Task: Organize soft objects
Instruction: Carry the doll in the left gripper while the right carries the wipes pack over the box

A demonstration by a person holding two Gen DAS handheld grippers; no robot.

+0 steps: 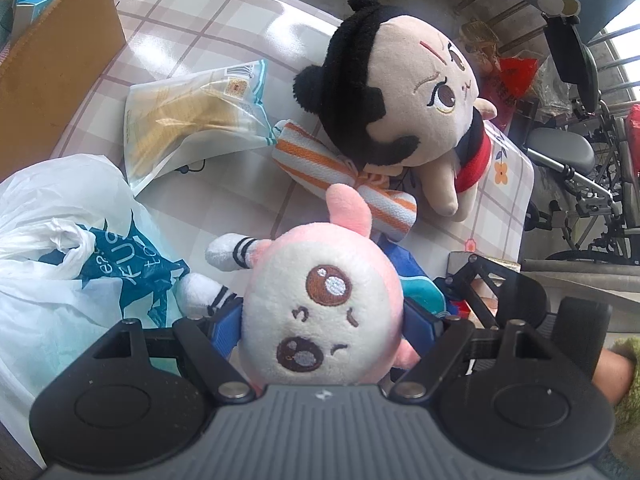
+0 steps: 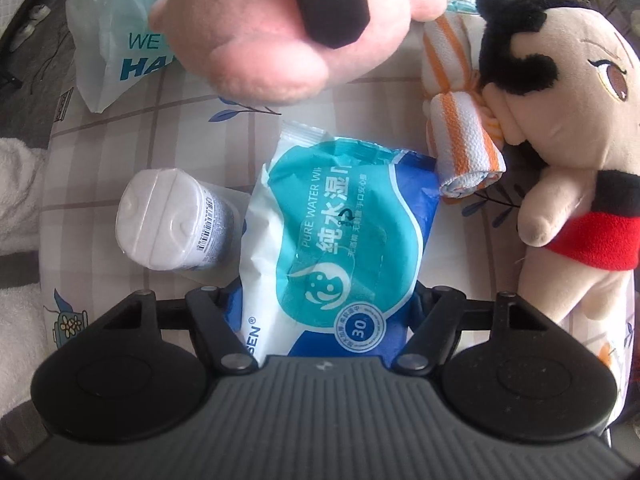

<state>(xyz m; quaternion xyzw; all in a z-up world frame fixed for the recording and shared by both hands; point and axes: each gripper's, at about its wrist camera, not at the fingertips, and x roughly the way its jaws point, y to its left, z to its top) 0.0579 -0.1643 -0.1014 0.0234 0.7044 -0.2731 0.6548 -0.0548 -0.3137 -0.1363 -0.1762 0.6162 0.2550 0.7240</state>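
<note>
Here the left gripper (image 1: 322, 320) is clamped on the pink plush (image 1: 320, 316), held above the table (image 1: 192, 40) near its front edge. Rightward, the right gripper (image 2: 320, 300) grips the wipes (image 2: 340, 240); the doll (image 2: 560, 120) lies along the table's right edge.

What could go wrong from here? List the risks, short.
1. The left gripper holds the pink plush by its round, squashy head; it could slip out.
2. The right gripper straddles the wet wipes pack; its slick wrapper may slide or crumple under a grip.
3. The striped towel roll overlaps the pack's corner and leans on the black-haired doll; lifting the pack could drag or unroll it.
</note>
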